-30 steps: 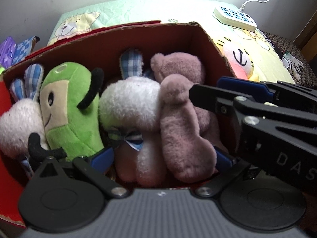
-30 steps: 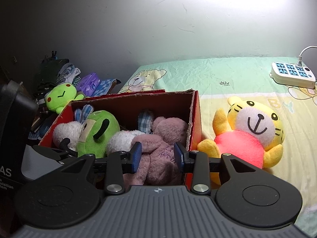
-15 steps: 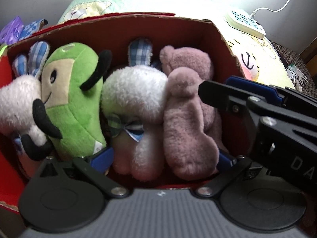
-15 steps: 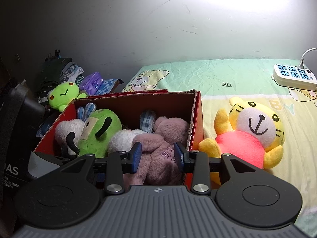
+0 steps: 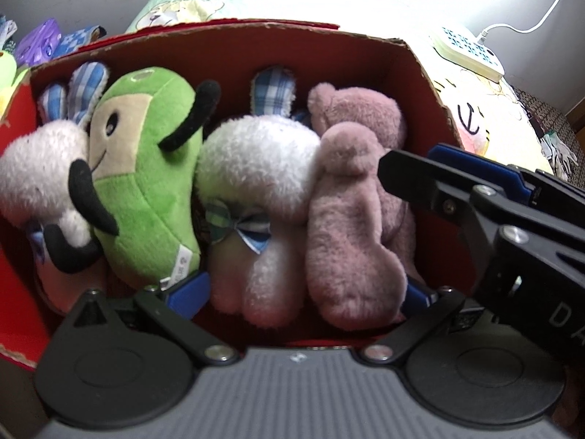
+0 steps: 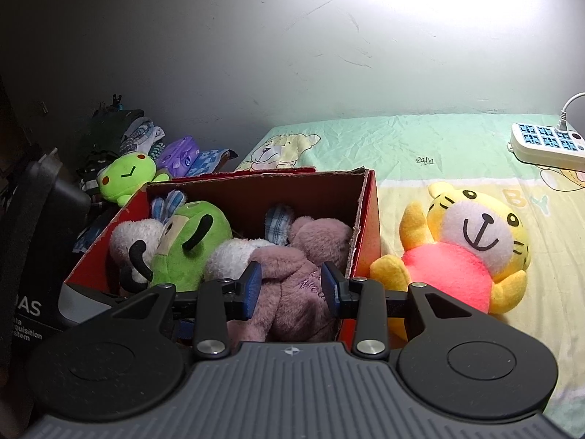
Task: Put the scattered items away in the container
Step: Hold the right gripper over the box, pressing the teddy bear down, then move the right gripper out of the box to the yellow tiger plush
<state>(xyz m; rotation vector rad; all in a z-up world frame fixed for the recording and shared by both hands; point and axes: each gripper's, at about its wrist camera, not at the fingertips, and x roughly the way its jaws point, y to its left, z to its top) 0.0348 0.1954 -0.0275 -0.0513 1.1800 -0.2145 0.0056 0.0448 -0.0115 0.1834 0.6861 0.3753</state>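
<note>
Your red cardboard box (image 6: 367, 219) sits on the bed (image 6: 420, 142); inside, left to right: green plush toy (image 5: 146, 183), white fluffy plush (image 5: 256, 168), pink plush bear (image 5: 351, 197). Yellow tiger plush (image 6: 471, 248) lies right of the box.

scuffed grey wall (image 6: 256, 55) – bright glare top right; pale green cartoon bedsheet (image 6: 420, 142) below

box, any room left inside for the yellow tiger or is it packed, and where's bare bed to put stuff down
The box is crowded along the front: white bunny, green toy, second bunny, pink bear. A gap remains behind them by the back wall. Bare sheet lies between the tiger and the power strip.
</note>
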